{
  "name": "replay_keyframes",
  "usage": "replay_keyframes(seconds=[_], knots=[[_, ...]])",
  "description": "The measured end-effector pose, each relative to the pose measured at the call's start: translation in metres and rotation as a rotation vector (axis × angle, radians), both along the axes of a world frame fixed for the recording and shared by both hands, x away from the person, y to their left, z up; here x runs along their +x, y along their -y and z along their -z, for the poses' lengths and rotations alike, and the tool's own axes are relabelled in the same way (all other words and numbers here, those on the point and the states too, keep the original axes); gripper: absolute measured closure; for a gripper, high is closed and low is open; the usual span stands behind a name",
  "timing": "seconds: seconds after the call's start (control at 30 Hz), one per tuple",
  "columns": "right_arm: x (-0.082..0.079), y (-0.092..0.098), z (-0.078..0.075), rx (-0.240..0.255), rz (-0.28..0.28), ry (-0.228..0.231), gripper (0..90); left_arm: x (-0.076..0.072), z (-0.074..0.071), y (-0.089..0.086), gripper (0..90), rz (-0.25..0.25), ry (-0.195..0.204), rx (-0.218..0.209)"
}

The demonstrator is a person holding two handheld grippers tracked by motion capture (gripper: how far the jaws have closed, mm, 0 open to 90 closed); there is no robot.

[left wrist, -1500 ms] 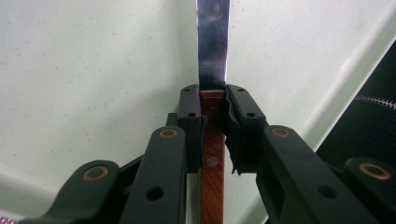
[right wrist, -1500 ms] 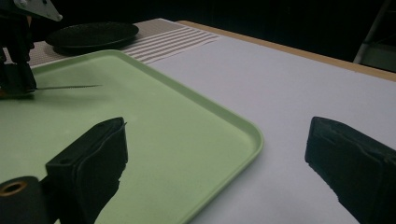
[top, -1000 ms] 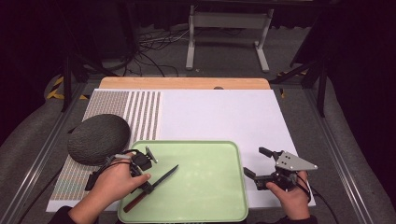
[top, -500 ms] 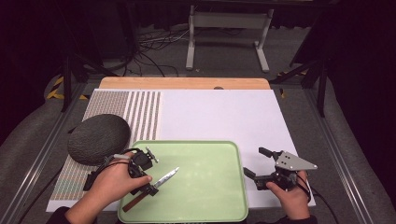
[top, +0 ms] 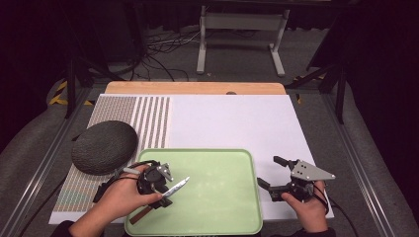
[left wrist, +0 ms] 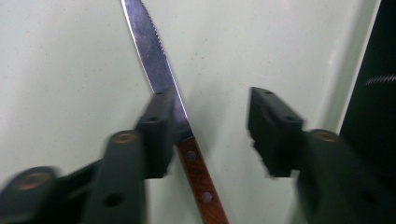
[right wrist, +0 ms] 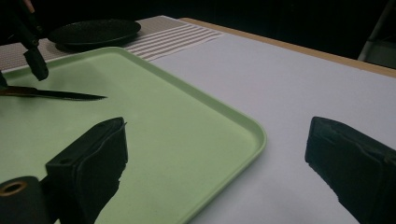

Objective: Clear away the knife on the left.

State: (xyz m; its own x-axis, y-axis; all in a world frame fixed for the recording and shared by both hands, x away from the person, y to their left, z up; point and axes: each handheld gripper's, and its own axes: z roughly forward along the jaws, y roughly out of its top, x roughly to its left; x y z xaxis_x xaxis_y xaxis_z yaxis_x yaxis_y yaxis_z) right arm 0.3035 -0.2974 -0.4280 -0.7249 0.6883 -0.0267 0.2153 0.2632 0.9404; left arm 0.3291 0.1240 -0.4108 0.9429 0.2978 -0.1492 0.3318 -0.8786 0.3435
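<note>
The left gripper (top: pixel 165 183) sits low over the near-left corner of the green tray (top: pixel 222 163), and the knife (top: pixel 163 196) lies between its fingers, wooden handle toward the person, serrated blade slanting out across the tray floor. A second ago those fingers had the knife pinched; then they sprang wide, and just now they have been closing in again. In the left gripper view one finger (left wrist: pixel 156 130) touches the blade right where steel meets wood, while the other (left wrist: pixel 273 130) stands clear of it with bare tray between, so this is not a grip yet (call it a re-grasp in progress). The knife (left wrist: pixel 175 116) has shifted a little on the tray since then, its tip now angled more toward the tray's middle. My read: the first hold was poor, and the hand is resetting for a better bite at the handle's top. The right gripper (top: pixel 276 175) waits just off the tray's right edge over the white counter (top: pixel 232 123), fingers spread wide on nothing, unmoved throughout. The dark round plate (top: pixel 104 146) rests on the striped mat (top: pixel 148 116), beside the tray's far-left corner.
</note>
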Motion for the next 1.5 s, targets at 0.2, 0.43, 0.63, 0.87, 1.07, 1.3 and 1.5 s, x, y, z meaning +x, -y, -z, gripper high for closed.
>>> replay_keyframes(seconds=[0.2,0.43,0.63,0.87,1.07,1.3,1.5], knots=[[0.0,0.0,0.0,0.001,-0.003,0.002,6.7,0.0,0.005,0.004,86.4,0.065,0.001,-0.009],[0.0,0.001,0.0,0.0,-0.003,0.003,6.7,0.0,0.013,0.009,90.0,0.109,-0.025,0.042],[0.0,0.0,0.0,-0.001,-0.005,0.002,6.7,0.003,0.017,0.007,90.0,0.106,-0.04,0.038],[0.0,0.001,0.0,0.001,-0.004,0.001,6.7,0.007,0.021,0.003,90.0,0.09,-0.049,0.025],[0.0,0.0,0.0,0.0,-0.006,0.002,6.7,0.011,0.023,0.0,90.0,0.085,-0.061,0.007],[0.0,0.0,0.0,-0.003,-0.005,0.001,6.6,0.013,0.023,-0.004,90.0,0.076,-0.064,0.002],[0.0,0.001,0.0,0.0,-0.006,0.001,6.6,0.013,0.023,-0.008,90.0,0.07,-0.065,-0.002]])
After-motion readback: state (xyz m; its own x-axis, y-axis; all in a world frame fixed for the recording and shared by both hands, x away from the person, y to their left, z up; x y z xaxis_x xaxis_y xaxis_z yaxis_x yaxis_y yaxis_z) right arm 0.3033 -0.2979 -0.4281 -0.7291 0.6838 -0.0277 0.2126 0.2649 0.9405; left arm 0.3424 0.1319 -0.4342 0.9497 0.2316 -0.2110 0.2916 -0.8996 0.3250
